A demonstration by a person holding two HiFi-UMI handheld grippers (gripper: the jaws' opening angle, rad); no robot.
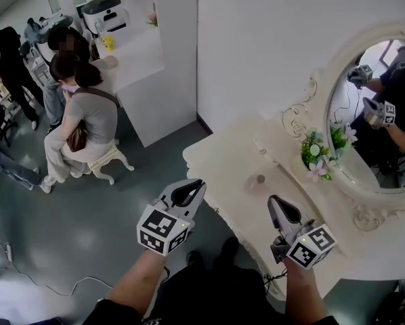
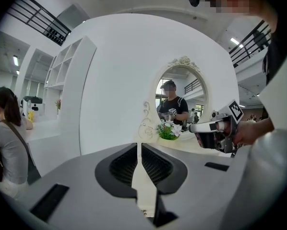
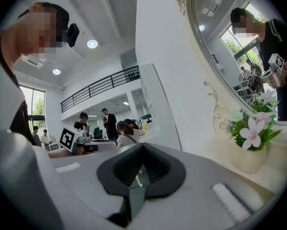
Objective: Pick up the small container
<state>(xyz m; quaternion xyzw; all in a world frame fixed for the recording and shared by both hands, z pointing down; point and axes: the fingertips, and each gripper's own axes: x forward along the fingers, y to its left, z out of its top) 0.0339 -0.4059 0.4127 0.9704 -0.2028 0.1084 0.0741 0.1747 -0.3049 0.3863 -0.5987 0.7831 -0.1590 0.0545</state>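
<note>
The small container (image 1: pixel 260 180), a pale pink jar with a darker round top, stands on the cream dressing table (image 1: pixel 219 164) in the head view. My left gripper (image 1: pixel 196 184) hovers off the table's left edge, to the left of the jar and apart from it, jaws shut with nothing between them (image 2: pixel 139 144). My right gripper (image 1: pixel 274 201) hangs over the table's front part, just nearer than the jar and not touching it; its jaws meet at the tip (image 3: pixel 142 146) and hold nothing. Neither gripper view shows the jar.
A pot of pink and white flowers (image 1: pixel 316 153) stands before the oval mirror (image 1: pixel 372 114) at the table's back. A person sits on a stool (image 1: pixel 101 164) to the left, by a white counter (image 1: pixel 138 59). More people stand far left. Cables (image 1: pixel 26 276) lie on the floor.
</note>
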